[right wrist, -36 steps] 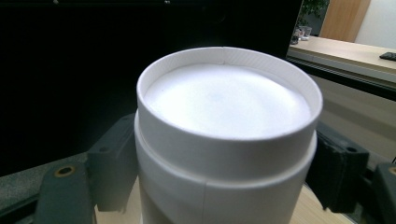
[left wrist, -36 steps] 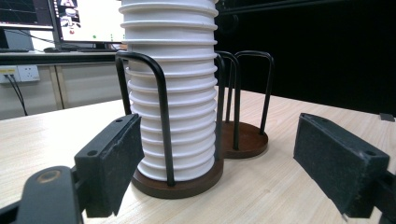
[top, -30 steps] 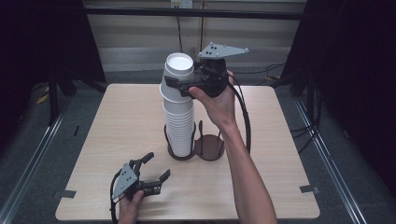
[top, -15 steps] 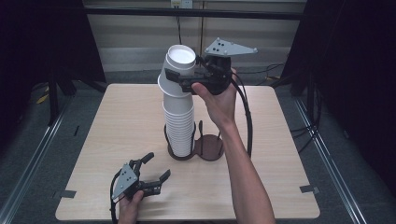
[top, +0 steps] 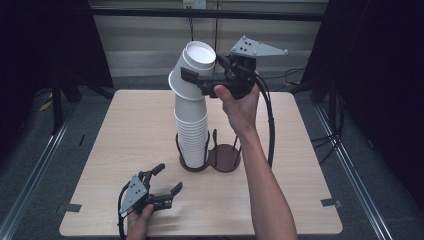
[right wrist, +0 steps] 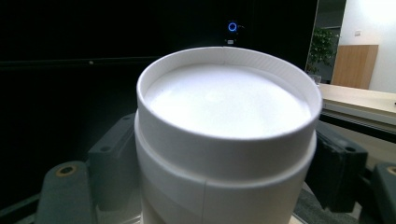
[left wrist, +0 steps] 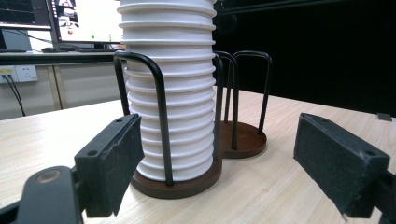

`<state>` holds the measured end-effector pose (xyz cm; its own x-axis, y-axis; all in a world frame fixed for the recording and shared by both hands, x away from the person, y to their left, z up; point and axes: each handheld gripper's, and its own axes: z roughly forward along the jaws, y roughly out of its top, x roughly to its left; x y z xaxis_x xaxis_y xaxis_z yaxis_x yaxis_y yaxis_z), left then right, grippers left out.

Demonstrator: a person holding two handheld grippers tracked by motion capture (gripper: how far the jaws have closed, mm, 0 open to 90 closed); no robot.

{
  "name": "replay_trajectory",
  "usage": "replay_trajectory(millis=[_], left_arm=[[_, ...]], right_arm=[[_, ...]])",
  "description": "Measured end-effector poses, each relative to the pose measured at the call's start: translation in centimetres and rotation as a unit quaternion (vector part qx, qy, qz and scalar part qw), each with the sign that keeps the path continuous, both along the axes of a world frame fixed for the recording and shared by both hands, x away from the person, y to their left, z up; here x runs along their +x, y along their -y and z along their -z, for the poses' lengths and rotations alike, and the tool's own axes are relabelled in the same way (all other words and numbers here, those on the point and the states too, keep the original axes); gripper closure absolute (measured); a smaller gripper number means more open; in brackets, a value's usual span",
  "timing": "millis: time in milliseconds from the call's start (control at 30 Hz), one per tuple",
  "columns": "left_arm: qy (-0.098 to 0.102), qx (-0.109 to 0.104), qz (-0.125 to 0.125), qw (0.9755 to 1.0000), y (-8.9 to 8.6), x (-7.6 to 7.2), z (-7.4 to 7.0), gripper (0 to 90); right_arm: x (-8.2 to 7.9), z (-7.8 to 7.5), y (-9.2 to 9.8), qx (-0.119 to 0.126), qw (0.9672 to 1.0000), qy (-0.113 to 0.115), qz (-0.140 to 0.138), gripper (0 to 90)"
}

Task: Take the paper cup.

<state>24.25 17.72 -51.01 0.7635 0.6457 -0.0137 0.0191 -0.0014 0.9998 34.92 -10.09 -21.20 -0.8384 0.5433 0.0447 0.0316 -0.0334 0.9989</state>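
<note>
A tall stack of upturned white paper cups (top: 191, 130) (left wrist: 170, 93) stands in the left ring of a black wire holder with two round brown bases (top: 223, 159) (left wrist: 243, 140). My right gripper (top: 199, 74) (right wrist: 224, 163) is shut on the top cup (top: 192, 67) (right wrist: 224, 135), which is tilted to the right with its lower rim still over the stack. My left gripper (top: 168, 178) (left wrist: 219, 140) rests low near the table's front edge, pointed at the foot of the stack. It is open with nothing between its pads (left wrist: 116, 158).
The holder's right ring is empty. The wooden table (top: 125, 130) has bare room on both sides of the holder. The right gripper's cable (top: 270, 125) hangs down beside the forearm to the table. Dark curtains and metal rails surround the table.
The top cup, upright on the stack a second ago, has been tipped to the right and raised a little by my right gripper. My left gripper has stayed put.
</note>
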Motion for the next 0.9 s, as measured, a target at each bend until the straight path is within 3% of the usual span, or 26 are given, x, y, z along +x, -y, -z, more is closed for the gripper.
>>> replay_trajectory(millis=[433,900], left_arm=[[0.0,0.0,0.0,1.0,0.0,0.0,0.0,15.6],[0.003,0.006,-0.005,1.0,-0.1,0.1,0.0,15.5]], right_arm=[[-0.5,-0.5,0.8,0.02,0.9997,0.013,-0.001,21.9],[-1.7,-0.8,2.9,0.034,0.9992,0.02,0.005,21.8]])
